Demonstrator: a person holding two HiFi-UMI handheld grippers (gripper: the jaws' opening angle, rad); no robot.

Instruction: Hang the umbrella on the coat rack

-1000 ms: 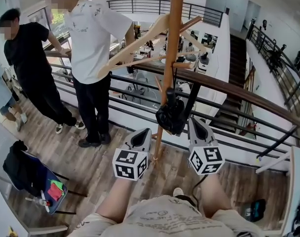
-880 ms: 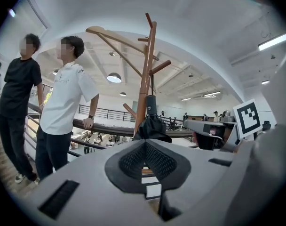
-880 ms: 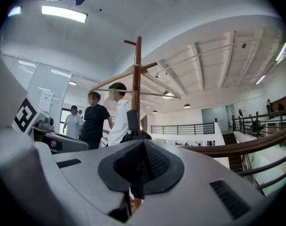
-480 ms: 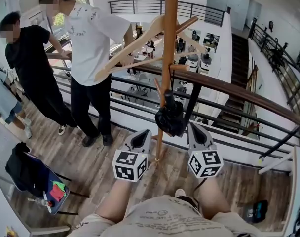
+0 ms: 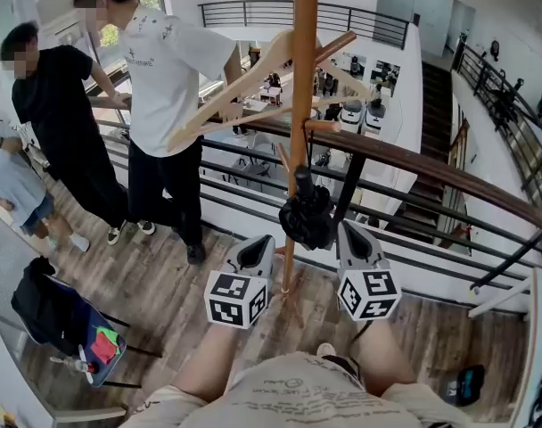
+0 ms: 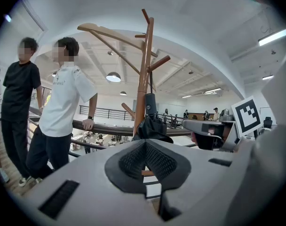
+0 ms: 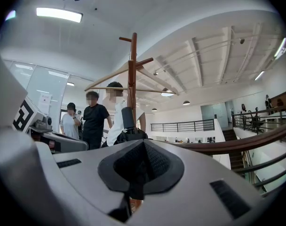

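Head view: a tall orange-brown wooden coat rack (image 5: pixel 303 61) stands on a wood-plank floor (image 5: pixel 164 301), in front of a balcony railing with a brown handrail (image 5: pixel 431 168). A compact black folded umbrella (image 5: pixel 307 219) hangs against the rack's pole, below the slanting wooden pegs. A thin cord runs from its handle up along the pole. The umbrella's long axis is close to vertical, in line with the pole. Its short cylindrical handle points up and its bunched fabric end points down toward the floor.

Two grey hand-held grippers with black-and-white marker cubes are raised toward it. The left gripper (image 5: pixel 256 250) is left of the pole and the right gripper (image 5: pixel 351 237) is right of it. Both are near the umbrella's lower end. In each gripper view the dark ribbed pads meet with nothing between them, and the umbrella hangs beyond the tips, unheld.

To the left, a person in a white T-shirt and black trousers (image 5: pixel 164 87) leans on the railing beside a person in black (image 5: pixel 61 123).
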